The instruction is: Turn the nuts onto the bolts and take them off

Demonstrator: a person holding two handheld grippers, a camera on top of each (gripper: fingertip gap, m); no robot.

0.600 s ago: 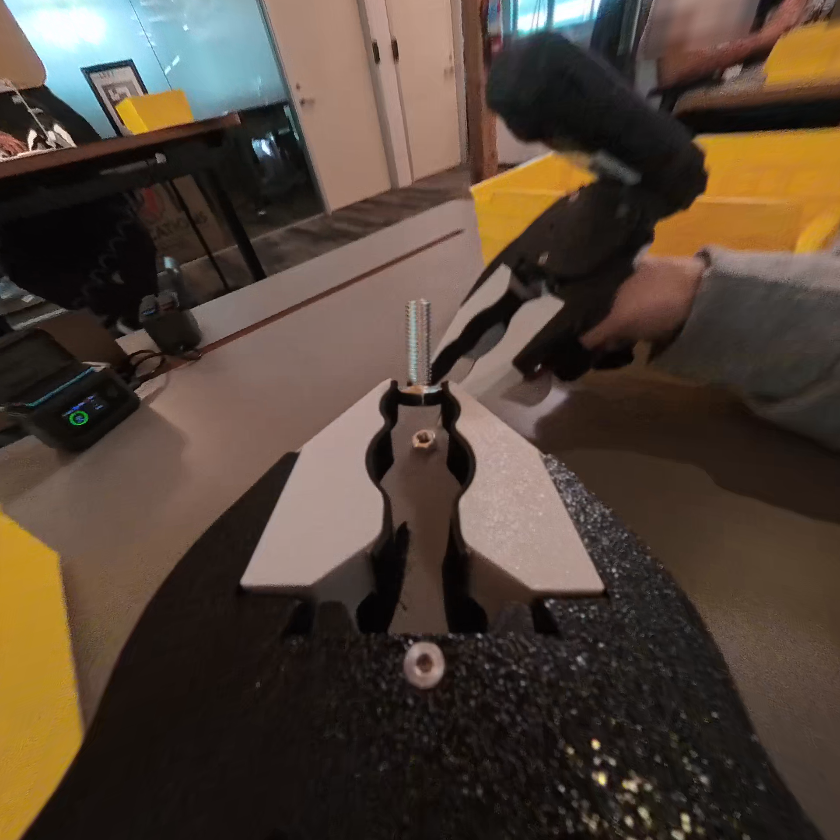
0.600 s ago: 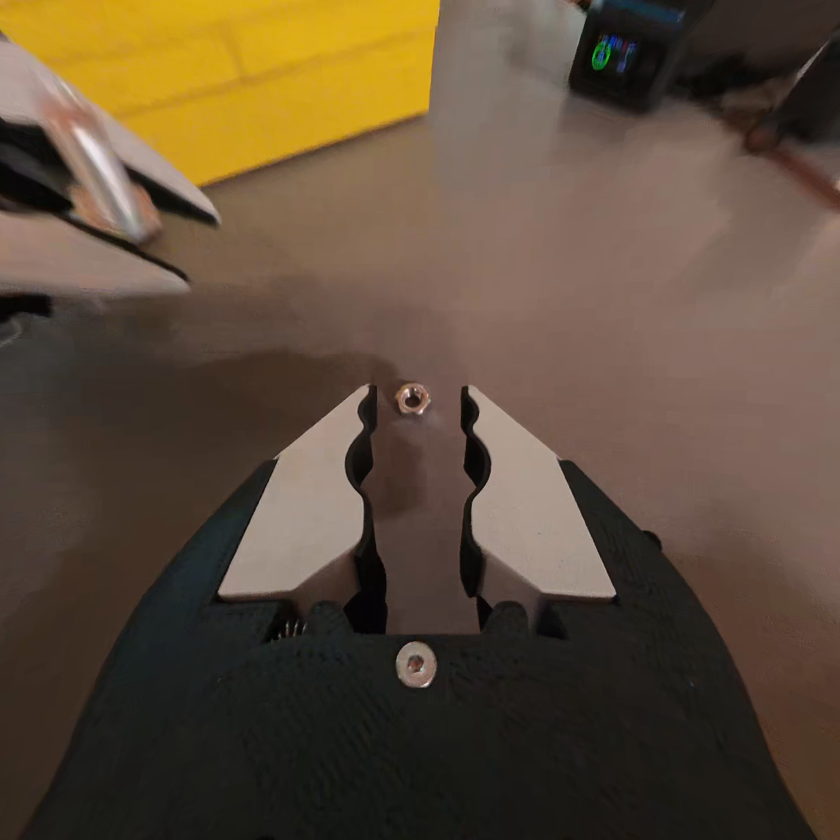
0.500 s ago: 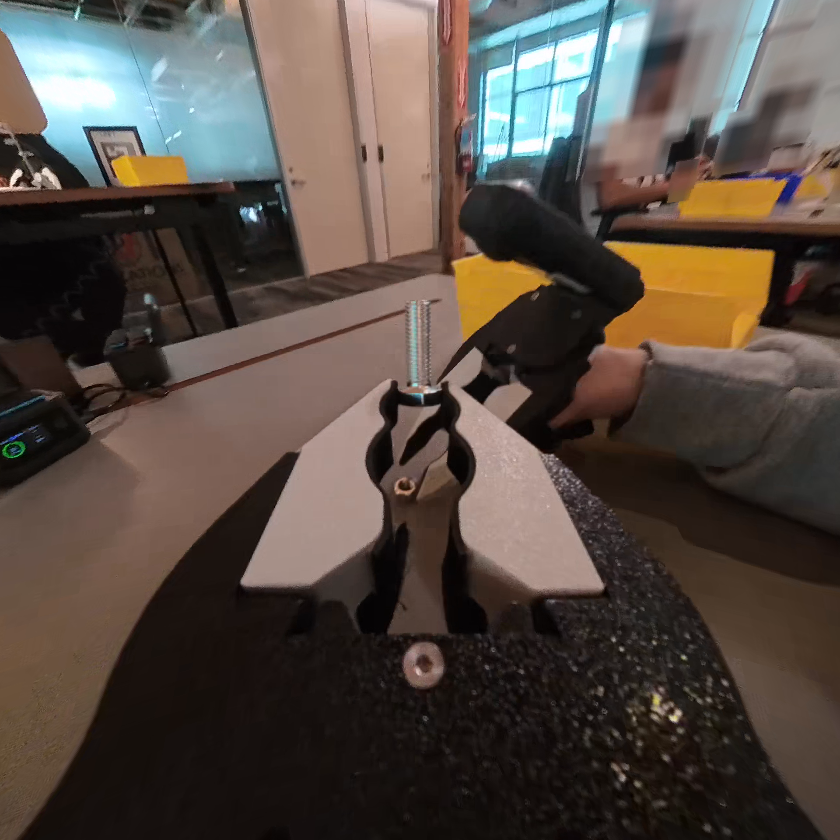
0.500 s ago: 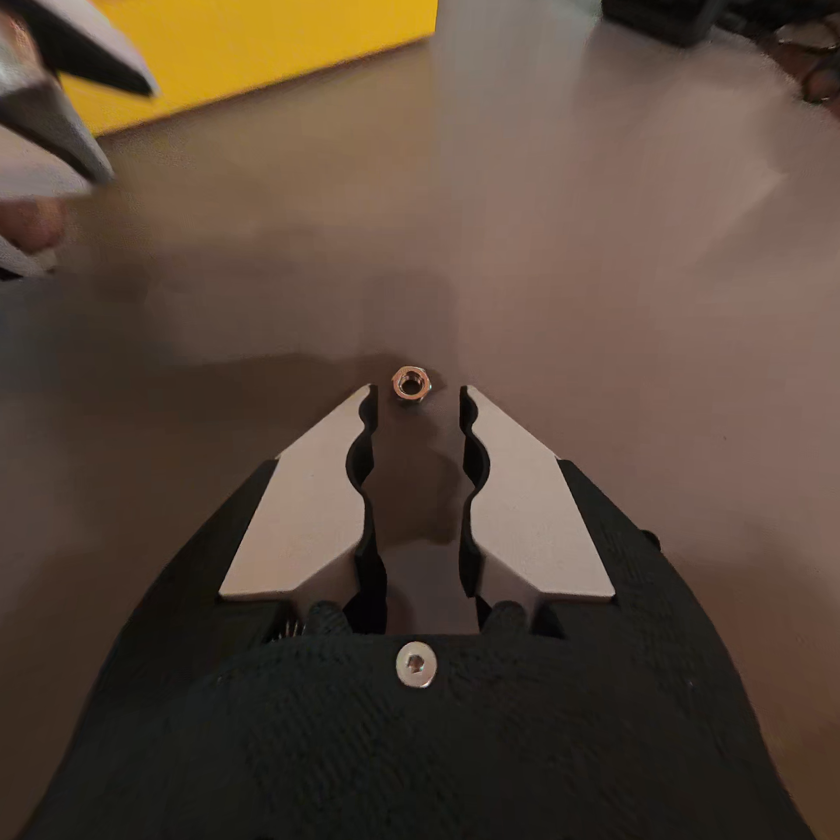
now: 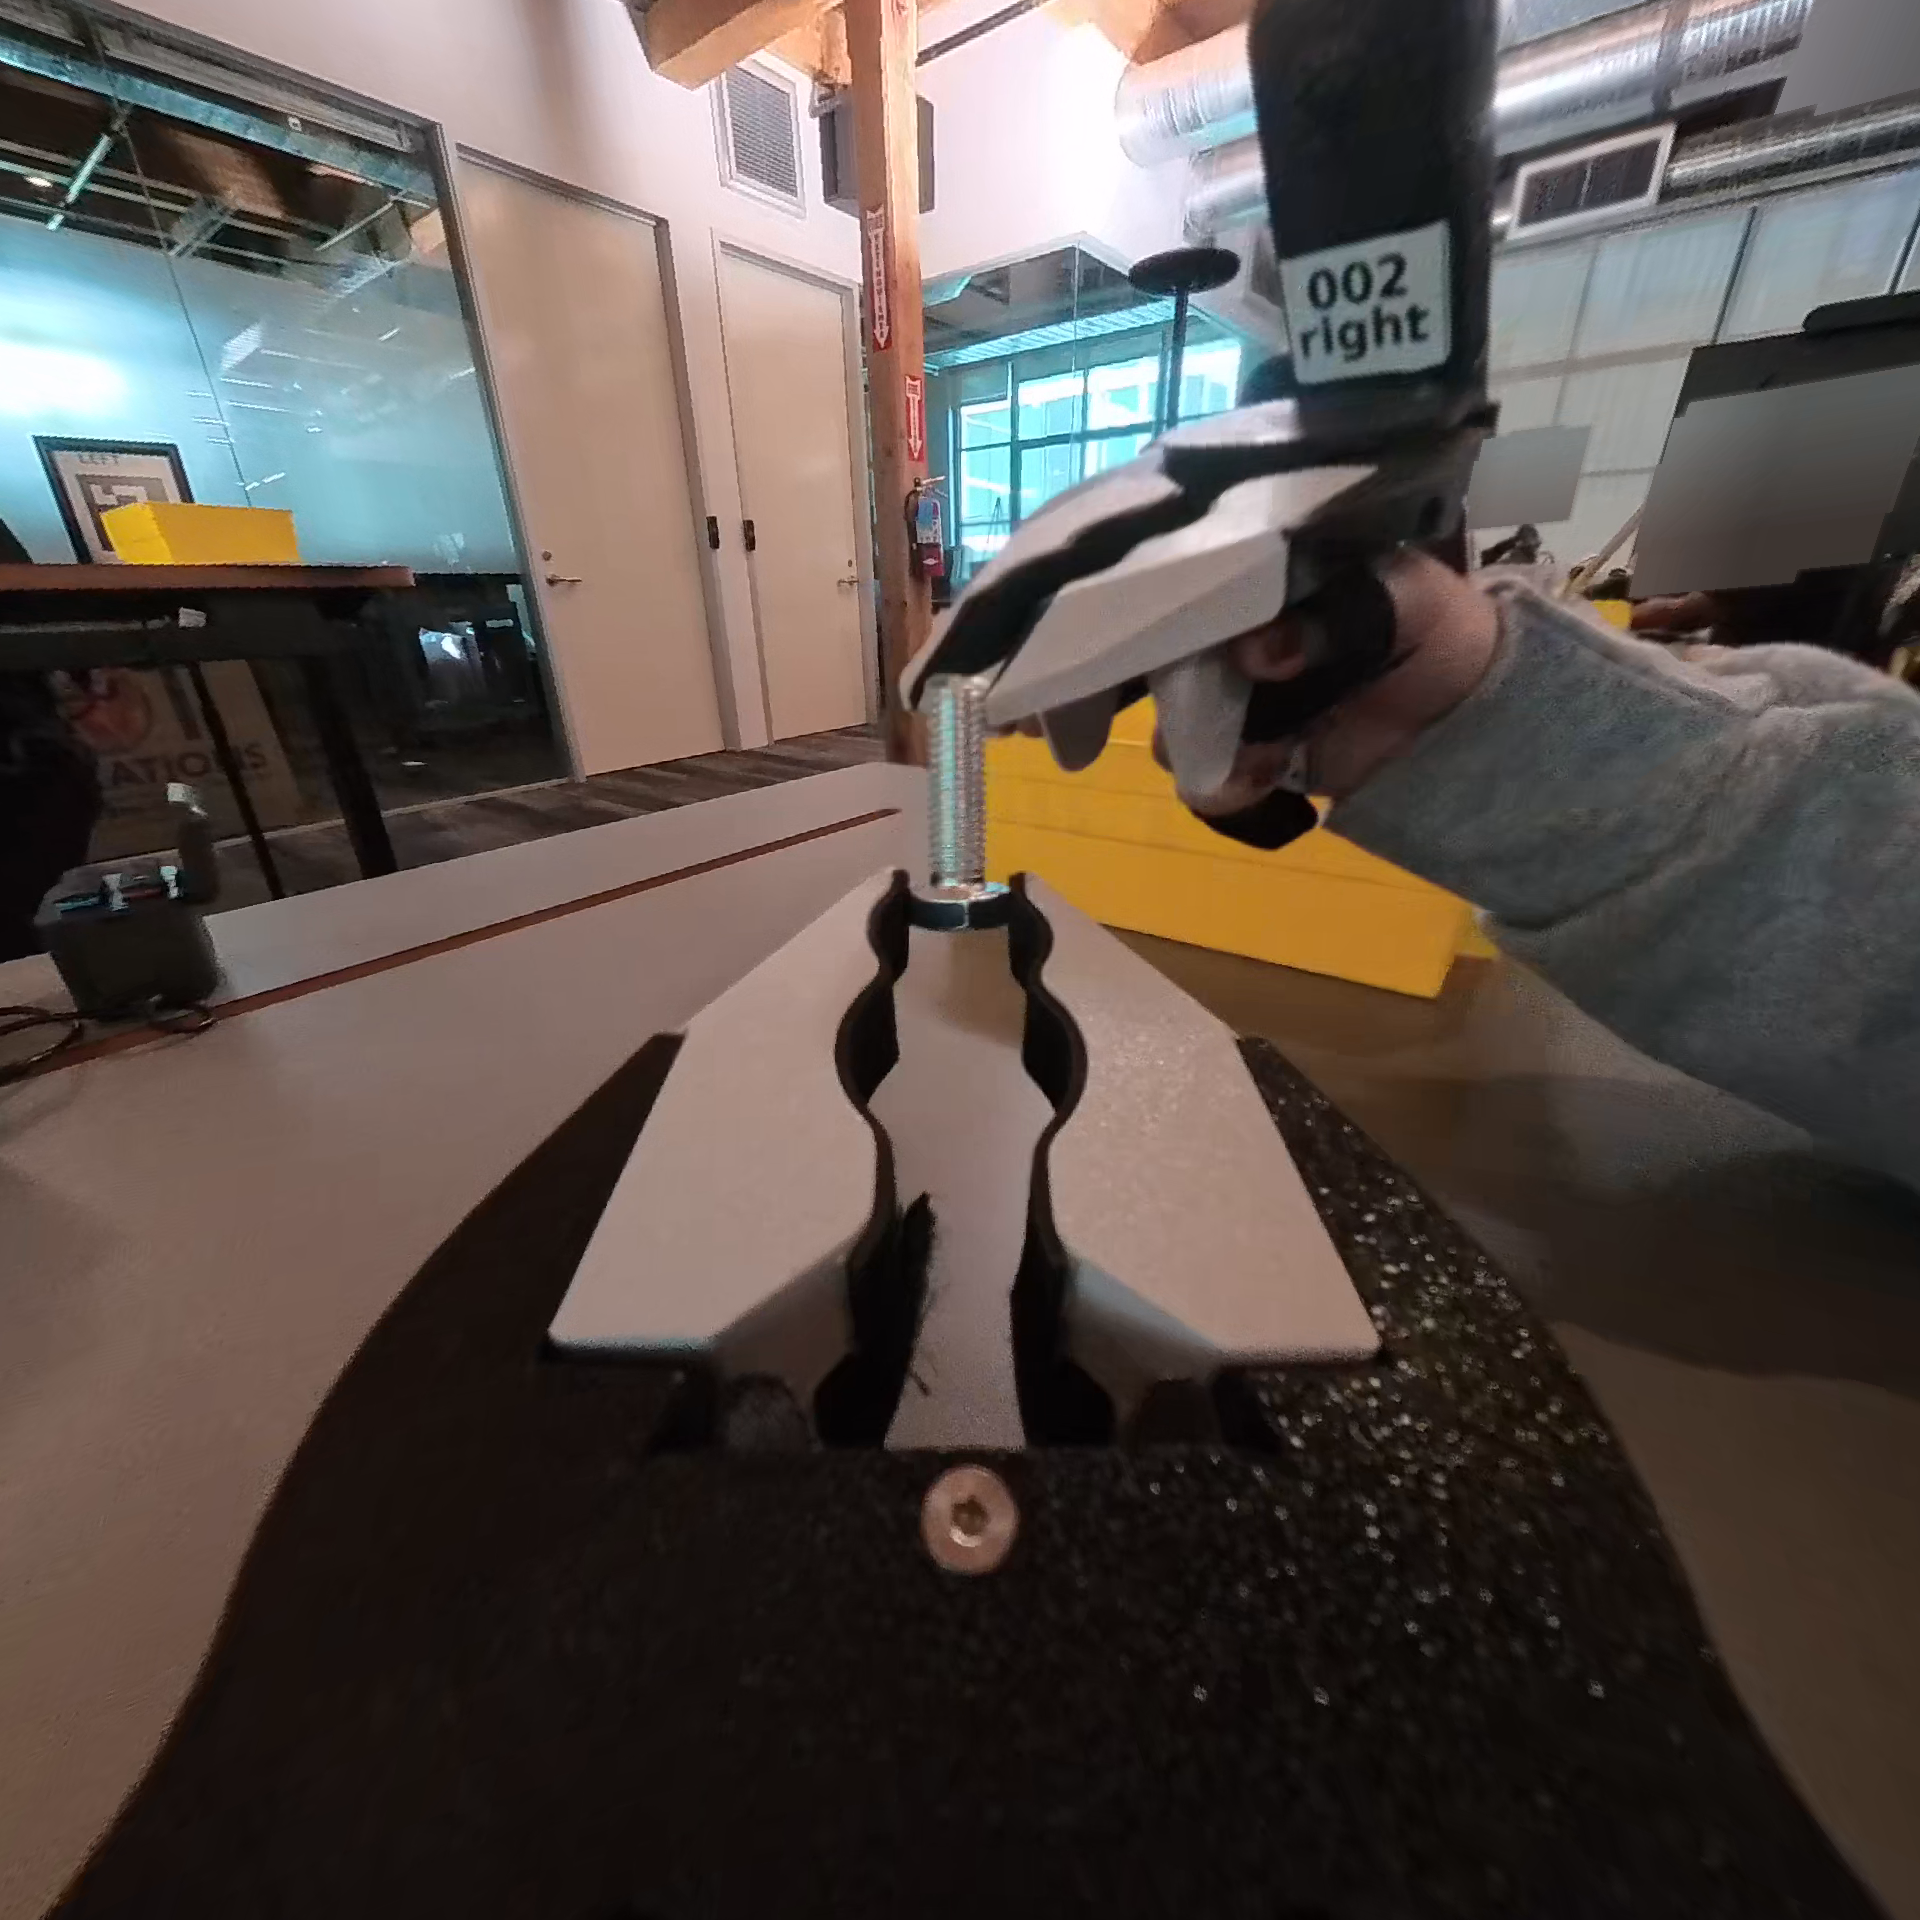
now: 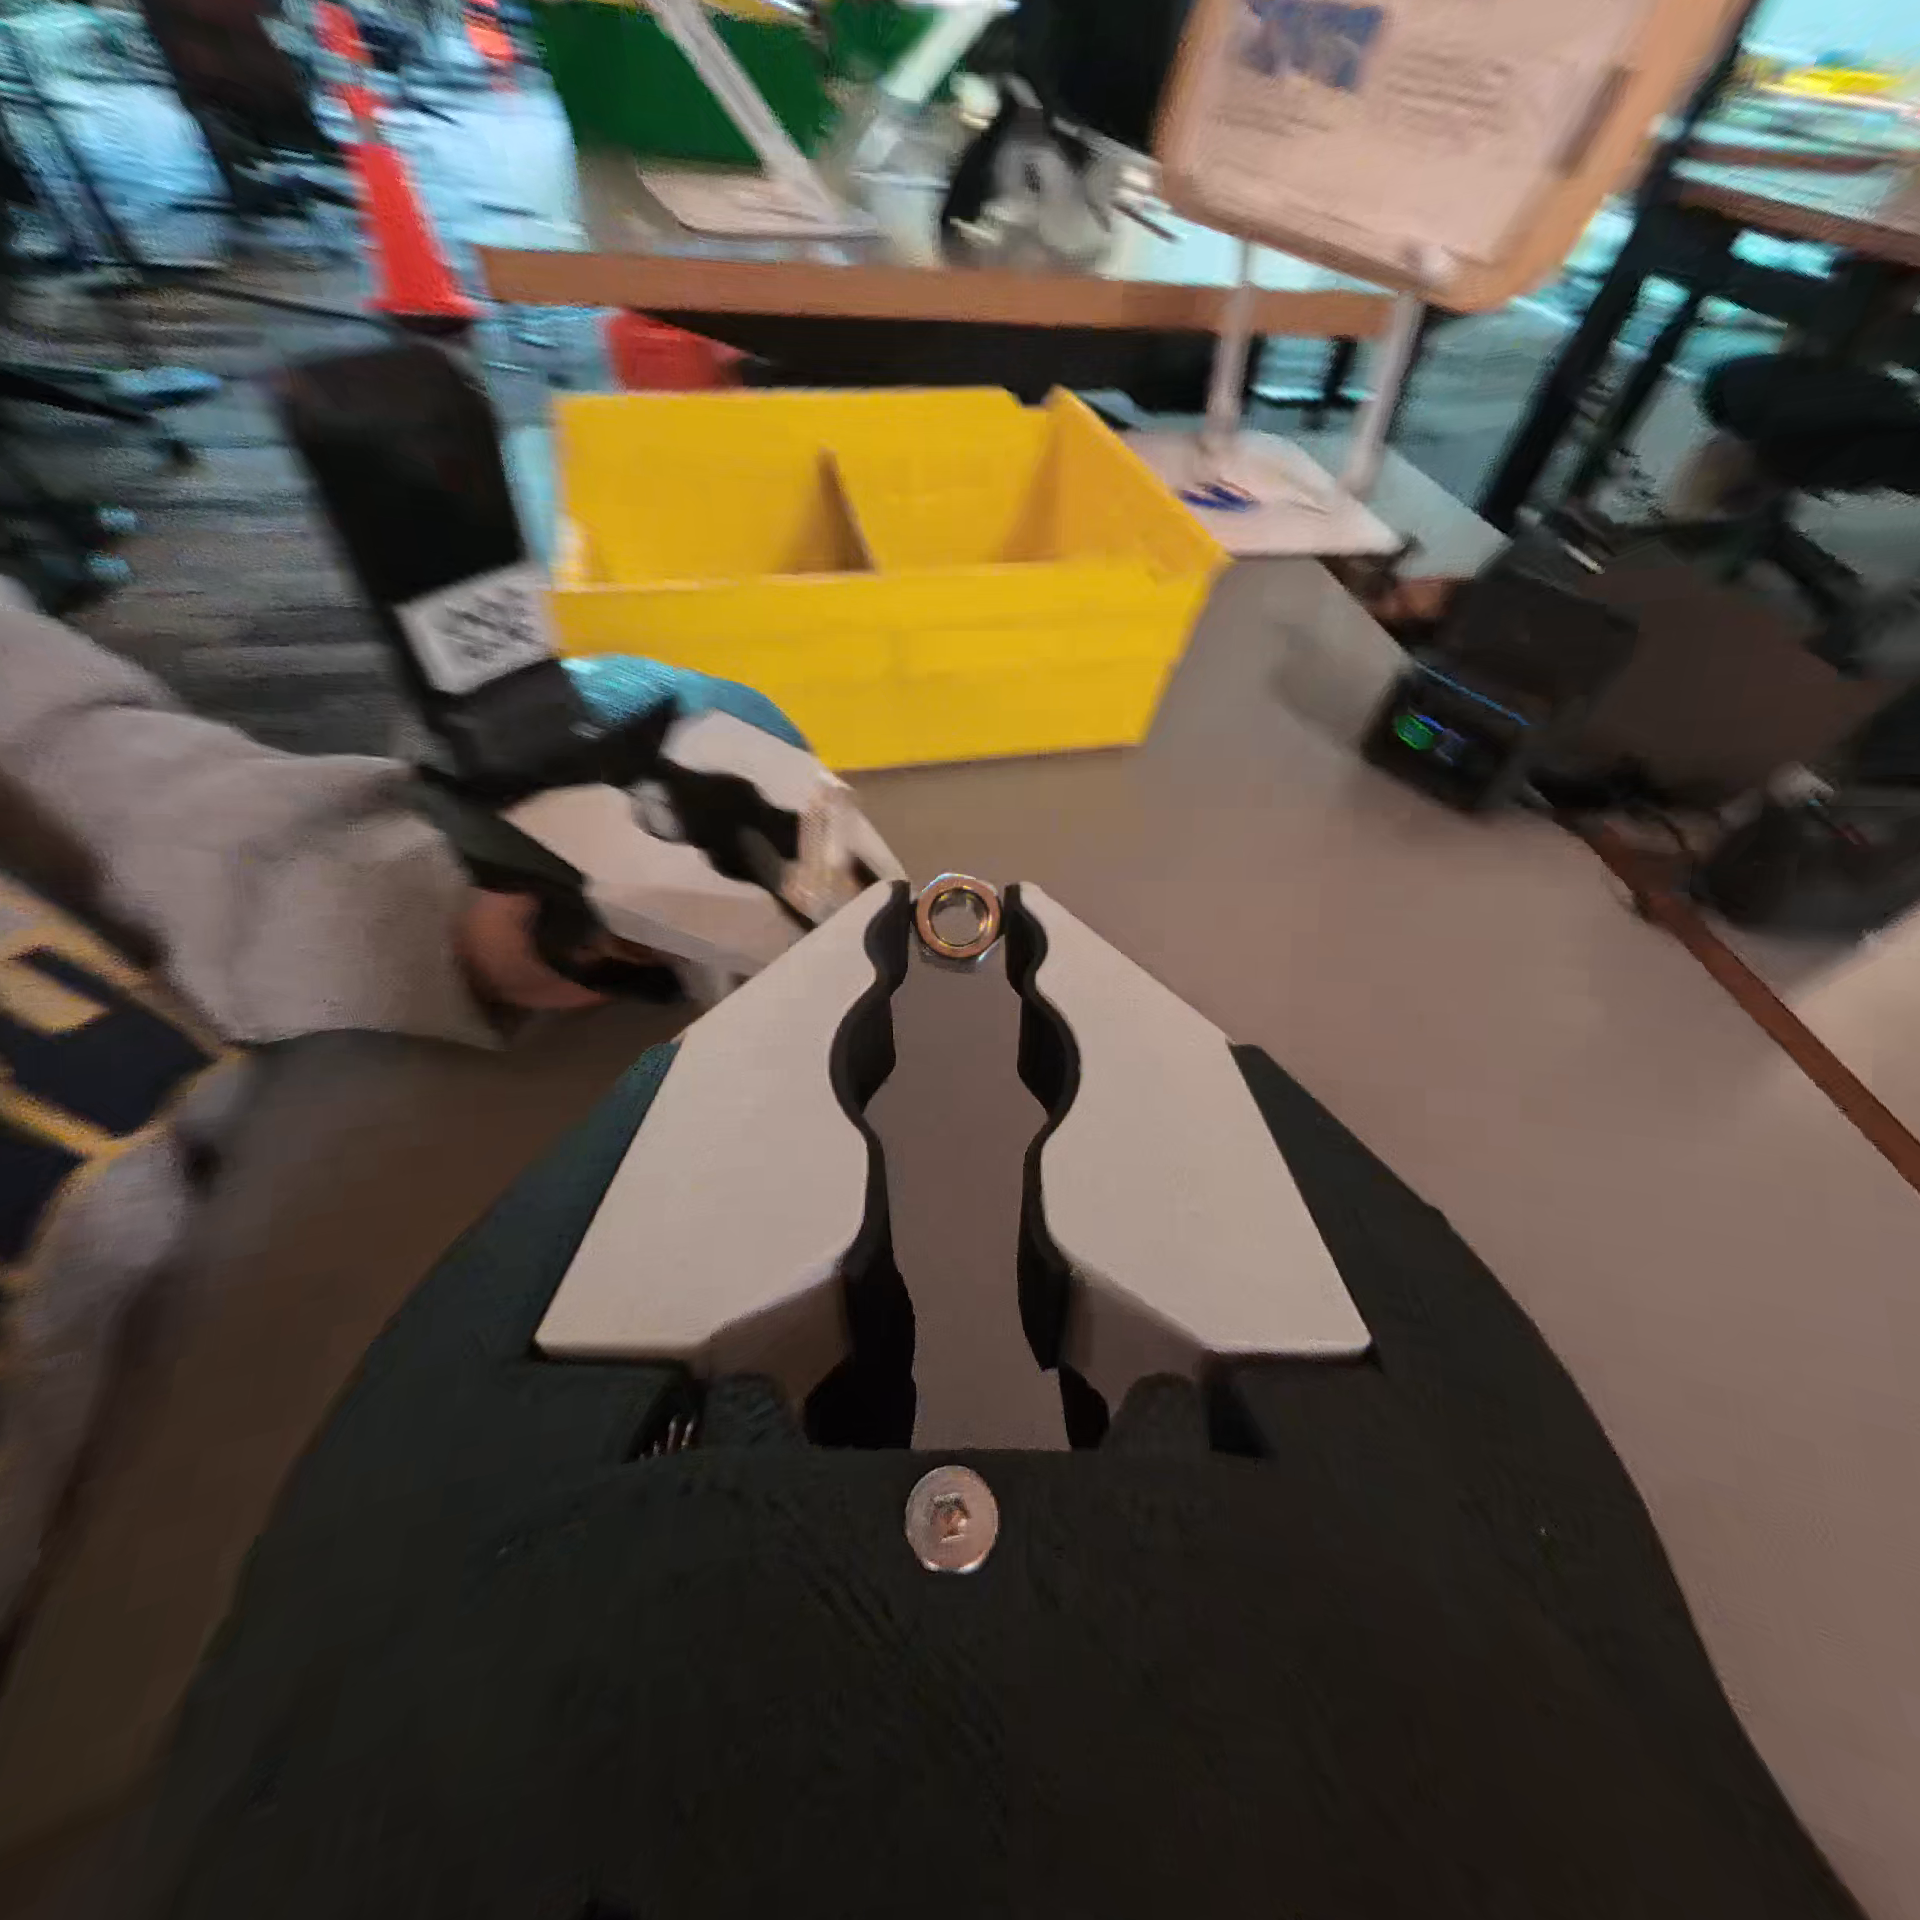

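My left gripper [image 5: 958, 902] is shut on the head of a silver bolt [image 5: 956, 790], which stands upright with its thread pointing up. My right gripper [image 6: 956, 920] is shut on a small silver nut [image 6: 957, 924] held at its fingertips. In the left wrist view the right gripper [image 5: 951, 681] hovers right at the top end of the bolt; the nut is hidden there. In the right wrist view the left gripper [image 6: 821, 842] lies just left of and behind the nut, blurred.
A yellow divided bin [image 6: 883, 582] stands on the grey table [image 6: 1351, 987] behind the grippers; it also shows in the left wrist view [image 5: 1195, 862]. A small black device with a lit screen [image 6: 1444, 732] and cables sits at the right. A person's grey sleeves hold both grippers. Both grippers' tips are close together, under 4 cm apart.
My right gripper closed on the nut that lay on the table, lifted it and brought it up to the top of the bolt. My left gripper kept holding the bolt upright.
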